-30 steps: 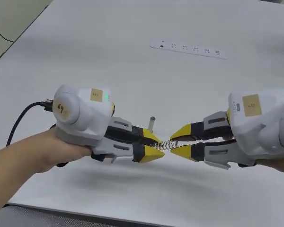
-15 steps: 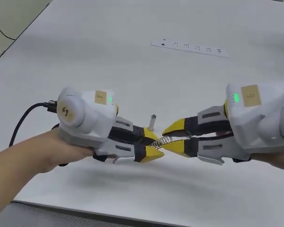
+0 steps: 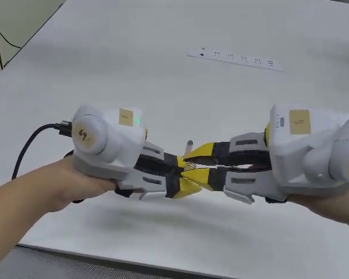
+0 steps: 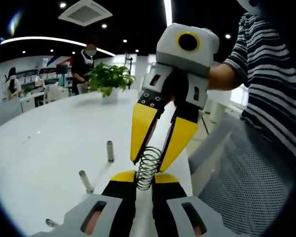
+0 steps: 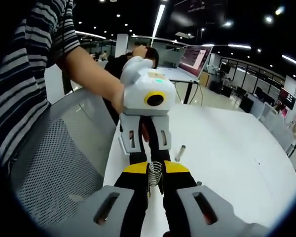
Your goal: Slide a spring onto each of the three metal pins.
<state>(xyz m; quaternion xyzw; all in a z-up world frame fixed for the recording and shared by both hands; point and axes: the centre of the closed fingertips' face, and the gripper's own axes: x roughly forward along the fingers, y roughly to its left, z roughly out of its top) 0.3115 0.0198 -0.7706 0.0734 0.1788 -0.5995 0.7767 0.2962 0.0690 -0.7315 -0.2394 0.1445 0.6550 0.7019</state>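
A small steel spring (image 3: pixel 189 167) hangs in the air between my two grippers. My left gripper (image 3: pixel 186 178) is shut on its near end, which shows low in the left gripper view as the spring (image 4: pixel 147 168) rising from the left gripper (image 4: pixel 143 177). My right gripper (image 3: pixel 193 168) meets it head-on; its yellow fingers (image 4: pixel 142 126) sit against both sides of the coil. In the right gripper view the spring (image 5: pixel 155 174) stands between the right gripper (image 5: pixel 155 169) tips. A metal pin (image 3: pixel 189 145) stands upright on the white table just behind the tips; two pins (image 4: pixel 109 150) (image 4: pixel 85 181) stand in the left gripper view.
A white power strip (image 3: pixel 232 59) lies far back on the table (image 3: pixel 134 70). A black cable (image 3: pixel 29 145) trails from the left gripper. A mesh chair (image 5: pixel 64 163) stands beside the table's near edge. A potted plant (image 4: pixel 107 79) sits at the table's end.
My right gripper has moved left onto the spring, and its jaws have narrowed around the coil. The left gripper has kept its hold and barely shifted.
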